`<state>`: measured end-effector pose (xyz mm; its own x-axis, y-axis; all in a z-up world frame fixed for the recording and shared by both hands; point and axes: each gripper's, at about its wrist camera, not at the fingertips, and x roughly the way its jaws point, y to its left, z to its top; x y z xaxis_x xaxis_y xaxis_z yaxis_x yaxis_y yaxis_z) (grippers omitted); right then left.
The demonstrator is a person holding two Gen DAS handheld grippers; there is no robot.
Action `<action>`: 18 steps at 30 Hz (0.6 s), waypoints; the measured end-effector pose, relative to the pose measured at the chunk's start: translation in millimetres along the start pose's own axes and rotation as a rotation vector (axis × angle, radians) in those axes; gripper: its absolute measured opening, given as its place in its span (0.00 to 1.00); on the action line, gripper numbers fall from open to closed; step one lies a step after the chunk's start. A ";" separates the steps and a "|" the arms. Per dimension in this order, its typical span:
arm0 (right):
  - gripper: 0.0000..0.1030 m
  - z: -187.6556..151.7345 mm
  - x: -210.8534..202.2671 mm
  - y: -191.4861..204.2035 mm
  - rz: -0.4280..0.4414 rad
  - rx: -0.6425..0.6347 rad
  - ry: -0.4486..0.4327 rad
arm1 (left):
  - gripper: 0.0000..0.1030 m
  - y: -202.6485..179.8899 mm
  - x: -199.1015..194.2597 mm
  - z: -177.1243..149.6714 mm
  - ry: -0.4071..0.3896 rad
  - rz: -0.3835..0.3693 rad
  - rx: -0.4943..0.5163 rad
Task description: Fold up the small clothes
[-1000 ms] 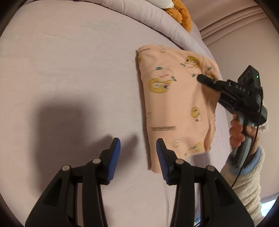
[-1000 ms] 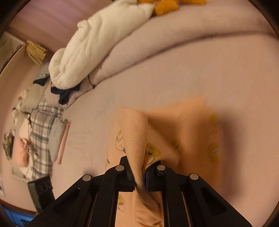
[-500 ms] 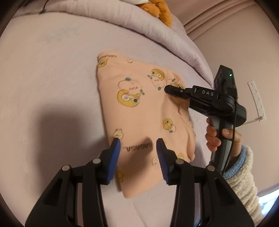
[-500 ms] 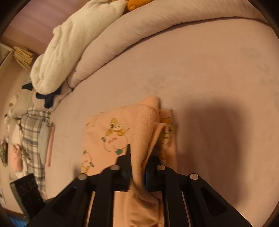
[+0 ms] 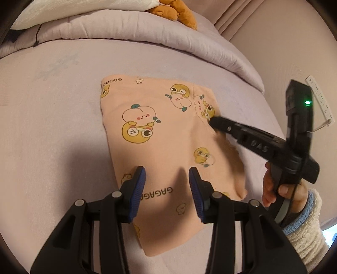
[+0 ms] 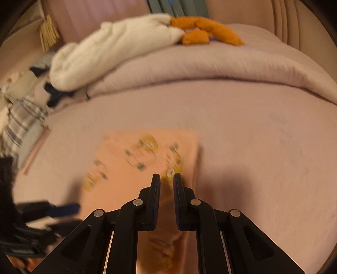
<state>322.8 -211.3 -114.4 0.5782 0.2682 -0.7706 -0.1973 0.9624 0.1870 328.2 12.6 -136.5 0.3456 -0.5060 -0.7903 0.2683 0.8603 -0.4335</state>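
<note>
A peach garment (image 5: 164, 134) printed with cartoon ducks lies folded flat on the lilac bed sheet (image 5: 52, 126). My left gripper (image 5: 167, 179) hovers over its near end, open, with nothing between the blue pads. My right gripper (image 5: 211, 121), held by a hand in a fluffy sleeve, has its tip down on the seam of the folded-over flap at the garment's right side. In the blurred right wrist view the right gripper (image 6: 166, 178) shows only a narrow gap, filled with peach cloth of the garment (image 6: 130, 168).
A rolled lilac duvet (image 5: 147, 31) runs along the back, with an orange plush toy (image 5: 179, 12) and a white blanket (image 6: 109, 52) on it. Plaid clothes (image 6: 19, 124) pile up at the far left. The bed's edge and a wall socket strip (image 5: 320, 99) lie to the right.
My left gripper has swung over the garment's near end. My right gripper has carried the raised flap across and down, and the cloth now lies flat.
</note>
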 end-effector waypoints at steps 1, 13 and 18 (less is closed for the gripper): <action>0.10 -1.7 7.1 -4.9 -0.010 0.009 0.024 | 0.41 -1.1 1.2 -0.1 0.002 0.009 0.007; 0.10 -4.9 9.7 -11.0 0.000 0.088 0.037 | 0.41 -6.5 9.5 1.4 0.010 0.067 0.044; 0.11 -13.9 -21.6 2.1 0.011 0.053 -0.032 | 0.42 -8.0 10.9 1.6 0.009 0.069 0.047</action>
<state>298.9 -215.7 -105.8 0.6011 0.2795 -0.7487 -0.1619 0.9600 0.2283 331.3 0.1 -140.9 0.3566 -0.4448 -0.8216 0.2858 0.8892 -0.3573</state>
